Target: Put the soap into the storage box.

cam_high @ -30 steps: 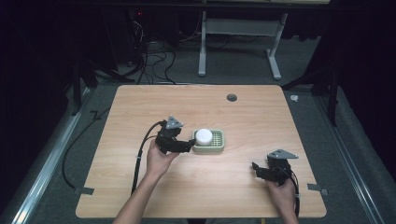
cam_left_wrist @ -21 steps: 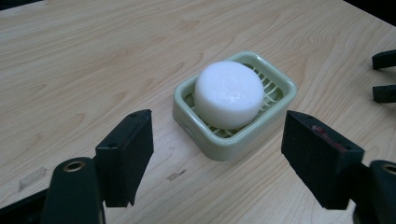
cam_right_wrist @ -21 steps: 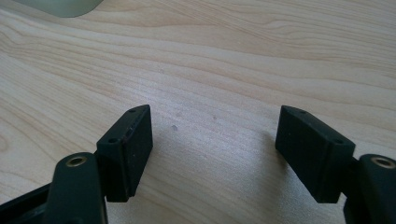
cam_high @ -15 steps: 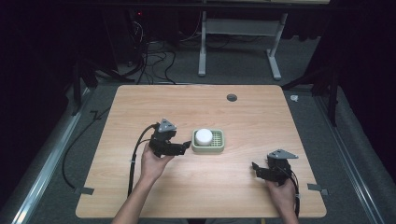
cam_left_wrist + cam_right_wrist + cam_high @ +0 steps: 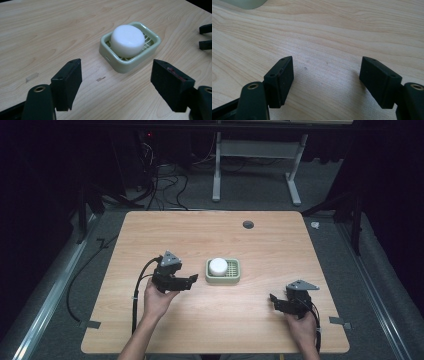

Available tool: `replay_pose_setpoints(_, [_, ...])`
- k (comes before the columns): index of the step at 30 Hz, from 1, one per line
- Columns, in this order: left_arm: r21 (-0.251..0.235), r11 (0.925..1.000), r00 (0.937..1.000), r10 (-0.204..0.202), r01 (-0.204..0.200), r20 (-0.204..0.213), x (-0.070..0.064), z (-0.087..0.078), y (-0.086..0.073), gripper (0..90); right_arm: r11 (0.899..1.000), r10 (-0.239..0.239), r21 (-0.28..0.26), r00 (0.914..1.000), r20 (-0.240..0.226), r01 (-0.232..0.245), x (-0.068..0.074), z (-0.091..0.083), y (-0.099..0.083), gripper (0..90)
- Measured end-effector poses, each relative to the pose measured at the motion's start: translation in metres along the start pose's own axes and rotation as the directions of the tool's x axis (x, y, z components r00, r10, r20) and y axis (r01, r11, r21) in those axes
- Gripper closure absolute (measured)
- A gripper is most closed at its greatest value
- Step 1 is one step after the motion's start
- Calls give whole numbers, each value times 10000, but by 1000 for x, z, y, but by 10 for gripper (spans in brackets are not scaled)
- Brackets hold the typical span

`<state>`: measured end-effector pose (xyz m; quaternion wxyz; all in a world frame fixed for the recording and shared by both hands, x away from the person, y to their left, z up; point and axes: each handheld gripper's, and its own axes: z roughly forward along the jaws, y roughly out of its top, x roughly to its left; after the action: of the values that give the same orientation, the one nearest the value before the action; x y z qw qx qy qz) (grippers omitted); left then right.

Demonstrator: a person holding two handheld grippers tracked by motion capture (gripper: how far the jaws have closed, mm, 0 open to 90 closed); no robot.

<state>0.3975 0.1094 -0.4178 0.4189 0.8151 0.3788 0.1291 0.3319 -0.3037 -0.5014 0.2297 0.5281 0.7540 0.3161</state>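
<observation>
A pale green soap dish (image 5: 236,276) (image 5: 130,64) sits near the middle of the wooden table (image 5: 210,235). In it lies a round white soap (image 5: 218,266) (image 5: 127,40). My left gripper (image 5: 191,281) (image 5: 117,83) hangs open just left of the dish, its jaws pointing at it with nothing between them. My right gripper (image 5: 272,300) (image 5: 326,80) stands open low over bare wood at the front right, well away from the dish. A corner of the dish (image 5: 247,3) peeks in at the top left of the right gripper view. The right gripper's fingertips (image 5: 205,28) also appear at the right edge of the left gripper view.
A dark round grommet (image 5: 248,224) sits near the table's far edge. Cables trail off the left side. Behind the table stand a white desk frame (image 5: 255,155) and a tangle of wires on the floor. Small tape marks (image 5: 32,77) lie on the wood.
My left gripper has drawn back leftward from the dish, leaving the soap in it. The right gripper has stayed where it was.
</observation>
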Motion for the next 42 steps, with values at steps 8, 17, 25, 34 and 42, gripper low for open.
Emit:
replay_pose_setpoints(8, [-184,9997,9998,-184,183,-33,4,-9,-6,253,10000,10,3,10000,0,-10,0,0,0,282])
replay_pose_setpoints(17, [-178,9993,9994,-329,327,-122,7,-19,-15,252,10000,10,3,10000,0,-10,0,0,0,283])
replay_pose_setpoints(25, [-168,9991,9990,-381,377,-227,9,-25,-22,251,10000,-7,-3,10000,6,7,0,0,0,283])
replay_pose_setpoints(34, [-202,9975,9975,-681,677,-200,11,-30,-33,251,10000,0,-10,10000,26,0,0,0,0,284])
replay_pose_setpoints(42, [-115,9961,9956,-881,878,-310,13,-31,-44,250,10000,0,-9,10000,24,0,0,0,0,283])
